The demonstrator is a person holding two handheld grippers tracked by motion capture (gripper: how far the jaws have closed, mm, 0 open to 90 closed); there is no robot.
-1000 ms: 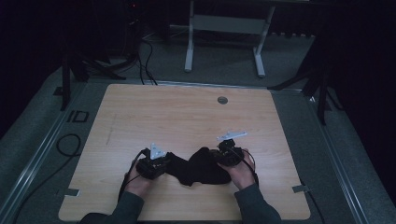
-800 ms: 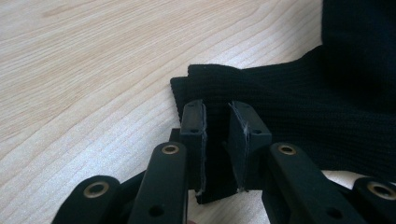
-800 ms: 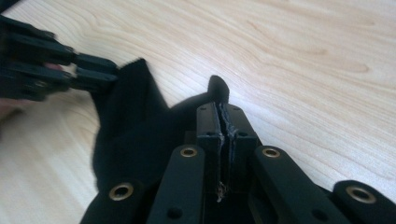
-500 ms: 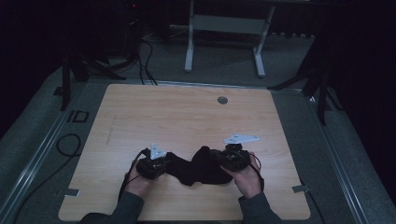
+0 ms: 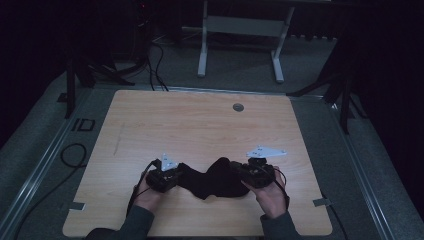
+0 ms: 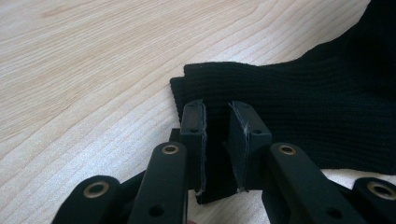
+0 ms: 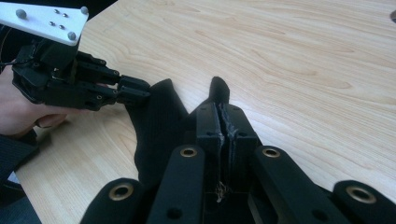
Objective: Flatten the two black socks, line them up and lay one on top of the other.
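Near table (image 5: 200, 120) front edge, sock (image 5: 212, 179) stretched.

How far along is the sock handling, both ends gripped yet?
Done: both ends look gripped. The left tongs are clamped on one edge of the black knitted sock, and the right tongs are shut tight on the other end, with a tip of fabric poking out above them. In hand: the sock sags between them, its middle on the light wooden table. Left: probably stretching or folding it; neither is visible yet.
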